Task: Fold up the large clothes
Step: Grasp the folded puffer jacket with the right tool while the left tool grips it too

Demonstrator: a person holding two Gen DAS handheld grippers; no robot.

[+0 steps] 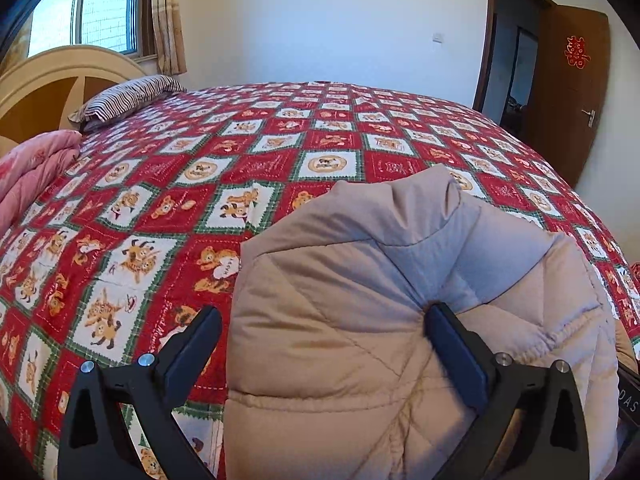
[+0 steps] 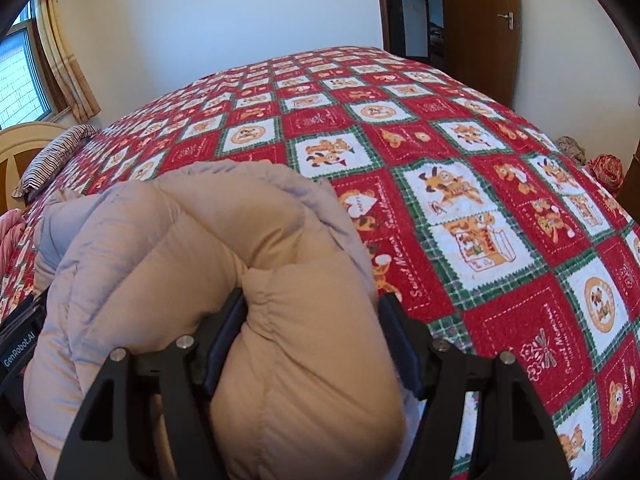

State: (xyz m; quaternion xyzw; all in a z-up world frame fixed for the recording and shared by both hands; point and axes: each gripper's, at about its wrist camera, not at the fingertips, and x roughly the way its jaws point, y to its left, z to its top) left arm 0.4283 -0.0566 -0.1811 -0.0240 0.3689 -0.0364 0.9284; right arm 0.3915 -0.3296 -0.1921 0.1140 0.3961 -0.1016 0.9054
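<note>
A puffy beige quilted jacket [image 1: 400, 232] lies bunched at the near side of a bed covered by a red, white and green bear-print quilt [image 1: 280, 140]. My left gripper [image 1: 322, 312] stands wide open over the jacket's left part. Its right finger [image 1: 448, 344] digs into the padding, while its left finger [image 1: 196, 344] sits just off the jacket's edge, above the quilt. In the right wrist view, my right gripper [image 2: 314, 300] is shut on a thick rolled fold of the jacket [image 2: 180, 232], with both pads pressed into the fabric.
A striped pillow [image 1: 128, 94] and a folded pink blanket [image 1: 32, 172] lie at the head end by the wooden headboard [image 1: 48, 76]. A brown door [image 1: 572, 80] stands open past the bed's far corner. A red bundle [image 2: 608, 168] sits beside the bed on the right.
</note>
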